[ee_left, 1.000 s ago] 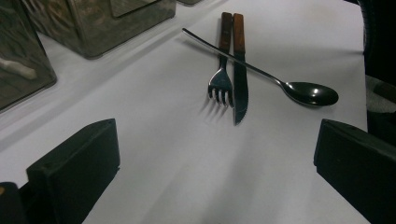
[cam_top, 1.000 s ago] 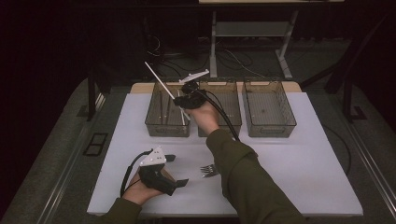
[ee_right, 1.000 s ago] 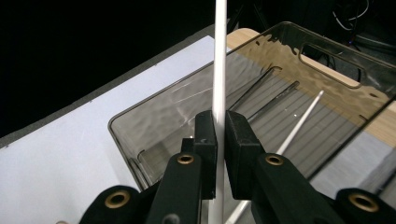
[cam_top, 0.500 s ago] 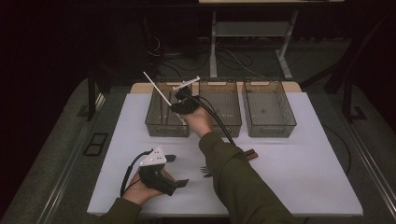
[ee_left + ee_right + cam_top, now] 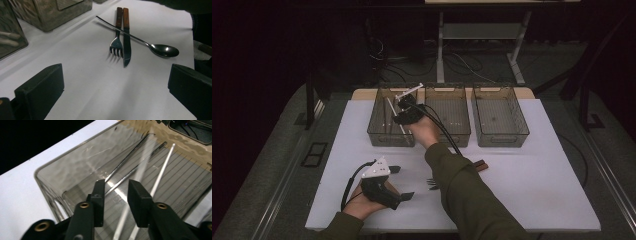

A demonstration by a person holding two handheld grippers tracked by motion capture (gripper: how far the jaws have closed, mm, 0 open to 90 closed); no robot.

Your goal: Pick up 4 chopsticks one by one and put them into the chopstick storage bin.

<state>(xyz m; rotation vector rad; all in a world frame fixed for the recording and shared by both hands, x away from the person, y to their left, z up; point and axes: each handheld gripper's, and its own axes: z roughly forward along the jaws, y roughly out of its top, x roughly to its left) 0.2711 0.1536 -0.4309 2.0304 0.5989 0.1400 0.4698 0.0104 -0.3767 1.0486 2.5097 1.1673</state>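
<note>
My right gripper (image 5: 403, 113) hangs over the left clear bin (image 5: 379, 136), and a thin white stick (image 5: 393, 114) slants down into the bin beside it. In the right gripper view the jaws of my right gripper (image 5: 113, 190) stand apart, wider than the blurred pale stick (image 5: 140, 170) that runs loose between them. Two more sticks (image 5: 162, 167) lie on the floor of the bin (image 5: 75, 162). My left gripper (image 5: 402, 182) rests wide open and empty on the white table. Ahead of my left gripper (image 5: 115, 82) lie a fork (image 5: 116, 46), a knife (image 5: 126, 42) and a spoon (image 5: 163, 50).
Two more clear bins, middle (image 5: 452, 139) and right (image 5: 502, 140), stand in a row with the left one at the table's far side. The fork (image 5: 432, 182) and a brown handle (image 5: 479, 165) lie beside the right forearm. Cables and a metal stand lie beyond the table (image 5: 537, 200).
My right gripper has come down and left from a raised pose to just over the left bin. The white stick, which pointed up and left, now slants into the bin. The left gripper stays put.
</note>
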